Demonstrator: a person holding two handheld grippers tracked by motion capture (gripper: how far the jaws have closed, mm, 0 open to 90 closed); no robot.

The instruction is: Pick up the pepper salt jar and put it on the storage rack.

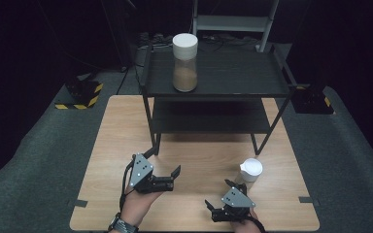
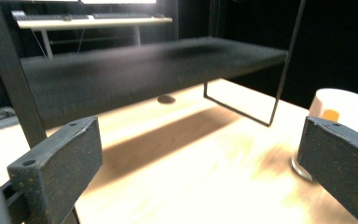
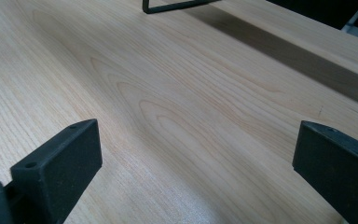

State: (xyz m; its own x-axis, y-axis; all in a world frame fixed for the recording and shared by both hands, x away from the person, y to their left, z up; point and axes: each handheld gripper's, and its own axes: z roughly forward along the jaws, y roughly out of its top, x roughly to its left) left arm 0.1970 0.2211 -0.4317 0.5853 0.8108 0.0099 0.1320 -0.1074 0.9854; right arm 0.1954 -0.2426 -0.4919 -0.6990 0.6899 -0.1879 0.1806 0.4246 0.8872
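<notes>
Table front (image 1: 194,165) is bare wood w/ free room btwn both grippers. Small white jar (image 1: 250,170) stands just beside right gripper (image 1: 222,194). Black shelf rack (image 1: 213,92) blocks the rear; its legs stand near left gripper (image 1: 164,161). Tall jar (image 1: 184,62) occupies top shelf's left part.

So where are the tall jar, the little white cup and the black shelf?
tall jar (image 1: 185,65), high view, on its clear glass side.
little white cup (image 1: 250,170), high view, on its white lid.
black shelf (image 1: 233,75), high view, on a bare part of its top board.
</notes>
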